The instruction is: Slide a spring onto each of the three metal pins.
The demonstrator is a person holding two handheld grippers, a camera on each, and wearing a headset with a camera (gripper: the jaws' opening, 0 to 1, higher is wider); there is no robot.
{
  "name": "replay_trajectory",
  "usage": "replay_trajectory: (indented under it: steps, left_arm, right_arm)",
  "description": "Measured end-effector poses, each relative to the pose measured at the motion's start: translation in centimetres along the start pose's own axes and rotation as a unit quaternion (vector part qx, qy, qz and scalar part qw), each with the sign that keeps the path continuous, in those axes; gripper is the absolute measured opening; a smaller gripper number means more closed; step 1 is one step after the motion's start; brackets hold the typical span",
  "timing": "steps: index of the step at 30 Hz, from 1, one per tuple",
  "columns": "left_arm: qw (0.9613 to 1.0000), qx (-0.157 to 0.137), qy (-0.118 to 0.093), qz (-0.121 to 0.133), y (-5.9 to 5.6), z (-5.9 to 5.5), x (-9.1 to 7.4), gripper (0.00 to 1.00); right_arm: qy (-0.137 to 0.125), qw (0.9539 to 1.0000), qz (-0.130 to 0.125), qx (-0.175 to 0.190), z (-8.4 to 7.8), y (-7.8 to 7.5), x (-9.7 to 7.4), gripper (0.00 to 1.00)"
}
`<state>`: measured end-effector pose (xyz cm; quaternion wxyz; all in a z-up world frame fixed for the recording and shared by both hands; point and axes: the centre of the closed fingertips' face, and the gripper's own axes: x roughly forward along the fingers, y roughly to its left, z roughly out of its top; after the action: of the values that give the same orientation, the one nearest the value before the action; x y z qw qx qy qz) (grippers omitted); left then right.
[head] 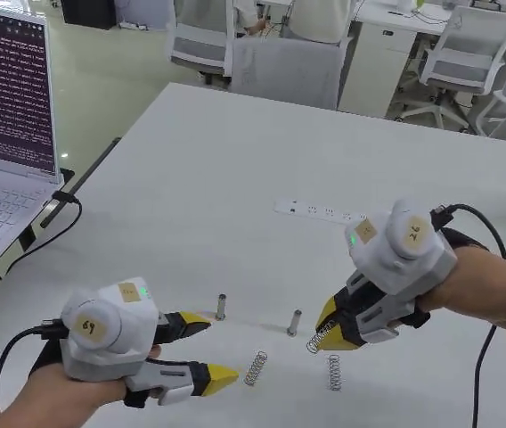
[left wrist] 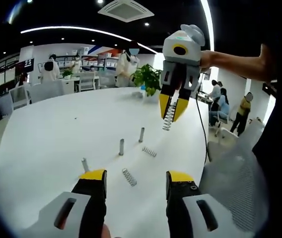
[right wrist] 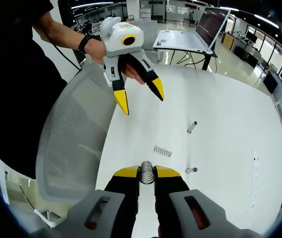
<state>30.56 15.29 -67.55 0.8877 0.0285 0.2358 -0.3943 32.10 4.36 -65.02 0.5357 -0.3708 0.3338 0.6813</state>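
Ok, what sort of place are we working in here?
Likely an open-plan office or lab: a large white table, an open laptop at its edge, and office chairs with more desks behind.

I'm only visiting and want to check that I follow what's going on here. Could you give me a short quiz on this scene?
1. True or false: the right hand-held gripper is shut on a spring.
2. How many loose springs lie on the table? A: one. B: two. C: four.
3. Fill in the blank: the jaws of the left hand-held gripper stand ____ (open or shut).

Key: 1 true; 2 B; 3 open.
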Motion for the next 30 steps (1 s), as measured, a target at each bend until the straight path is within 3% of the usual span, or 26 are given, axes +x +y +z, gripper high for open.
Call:
replay_trajectory:
  steps: [8,15,24,30]
  left_arm:
    - [0.9991,-0.019,0.007,0.038,2.0,-1.7,-2.2,0.46]
    - [0.9974,-0.037,0.005,0.062,3.1,-2.5,-3.7,0.51]
    - [0.9958,-0.046,0.003,0.079,3.7,-3.0,-4.7,0.54]
    - [0.9951,-0.054,0.001,0.083,3.6,-3.5,-5.1,0.55]
  right_arm:
    - [0.001,1.0000,-0.002,0.004,0.2,-0.6,1.0,0.08]
    - [0.004,1.0000,-0.003,0.008,0.4,-1.5,2.2,0.08]
    - [0.010,0.9998,-0.008,0.014,1.0,-2.9,3.7,0.08]
    - [0.007,0.9999,0.002,0.012,1.9,-3.6,4.8,0.08]
